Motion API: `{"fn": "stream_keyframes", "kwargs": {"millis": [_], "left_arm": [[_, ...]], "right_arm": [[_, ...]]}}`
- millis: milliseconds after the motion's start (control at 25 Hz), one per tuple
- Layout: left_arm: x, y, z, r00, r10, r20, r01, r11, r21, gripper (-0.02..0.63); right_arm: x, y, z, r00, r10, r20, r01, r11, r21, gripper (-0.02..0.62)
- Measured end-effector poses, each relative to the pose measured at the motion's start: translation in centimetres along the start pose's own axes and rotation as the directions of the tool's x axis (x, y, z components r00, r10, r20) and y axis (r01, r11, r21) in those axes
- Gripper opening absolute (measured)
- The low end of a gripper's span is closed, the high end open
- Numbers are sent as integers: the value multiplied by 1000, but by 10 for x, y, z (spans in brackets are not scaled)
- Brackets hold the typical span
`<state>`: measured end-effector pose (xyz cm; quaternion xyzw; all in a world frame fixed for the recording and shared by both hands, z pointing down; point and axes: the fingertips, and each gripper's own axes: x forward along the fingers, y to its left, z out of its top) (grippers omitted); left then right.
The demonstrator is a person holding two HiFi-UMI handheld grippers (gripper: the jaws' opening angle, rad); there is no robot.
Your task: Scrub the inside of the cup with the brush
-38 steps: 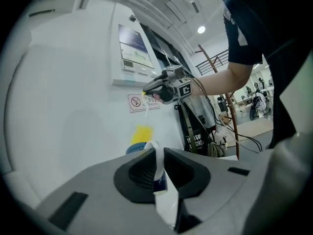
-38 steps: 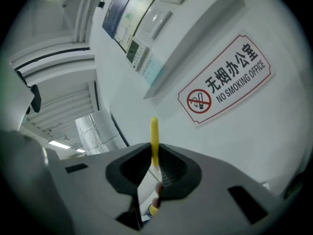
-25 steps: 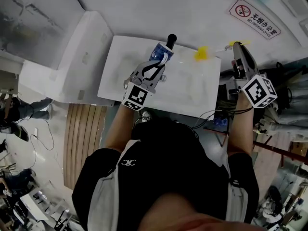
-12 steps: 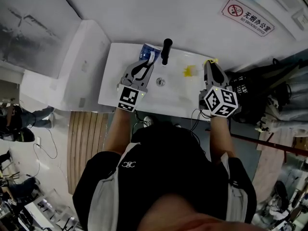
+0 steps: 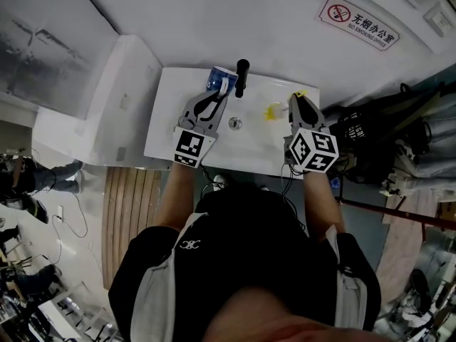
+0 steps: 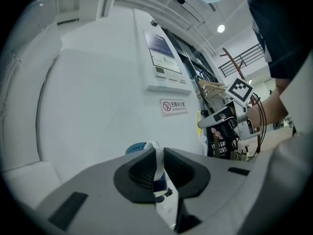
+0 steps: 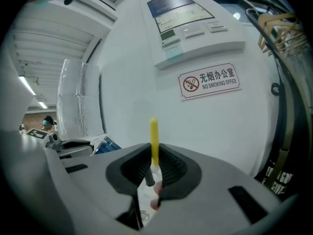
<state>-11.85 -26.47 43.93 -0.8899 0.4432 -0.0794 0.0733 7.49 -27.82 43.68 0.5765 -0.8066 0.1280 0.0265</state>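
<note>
A blue cup [image 5: 217, 75] with a white handle [image 6: 156, 153] hangs over the back of the white sink [image 5: 174, 123], just left of the black faucet [image 5: 242, 77]. My left gripper [image 5: 217, 95] is shut on that handle; in the left gripper view the handle sits clamped between the dark pads [image 6: 142, 173]. My right gripper [image 5: 296, 100] is over the sink's right part, shut on the brush. The brush's yellow handle [image 7: 154, 138] sticks up between the jaws, and a yellow part of it [image 5: 272, 111] shows left of the gripper. The cup's inside is hidden.
The drain [image 5: 234, 123] lies in the middle of the basin. A white wall with a no-smoking sign [image 5: 360, 23] stands right behind the sink. Dark bags and cables [image 5: 363, 130] crowd the right side. A white cabinet [image 5: 107, 98] adjoins the sink's left.
My right gripper has come down and to the left with the brush, from beside the sink's right edge to over the basin. The left gripper keeps the cup by the faucet.
</note>
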Motion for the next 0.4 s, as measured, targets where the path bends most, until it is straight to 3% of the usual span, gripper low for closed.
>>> {"fn": "stream_keyframes", "kwargs": {"millis": [400], "left_arm": [[-1, -7, 1, 1000, 18, -4, -18, 1000, -7, 58]], "right_arm": [[-3, -4, 1, 1000, 31, 3, -31, 999, 8, 51]]}}
